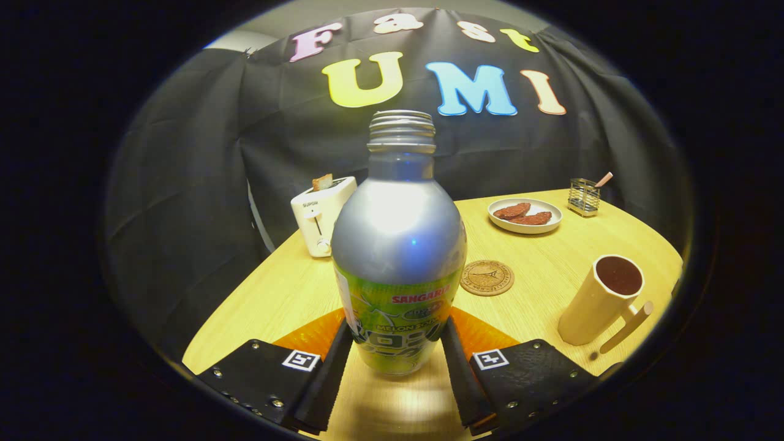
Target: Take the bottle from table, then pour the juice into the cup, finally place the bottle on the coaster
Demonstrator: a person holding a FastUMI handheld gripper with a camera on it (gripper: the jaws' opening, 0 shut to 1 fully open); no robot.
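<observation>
Both black fingers point(334, 367) of the gripper point(396, 370) press the uncapped silver-and-green metal bottle point(398, 245), completing the take; next, lift and tilt over the right cream cup point(597, 303).

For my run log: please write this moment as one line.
phase: grasp | gripper: shut on bottle, upright on table | cup: dark inside | coaster: bare, beyond fingers

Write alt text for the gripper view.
The gripper fingers clasp a capless bottle standing on the wooden table. Beyond it lie a coaster, a cup, a toaster and a plate.
</observation>
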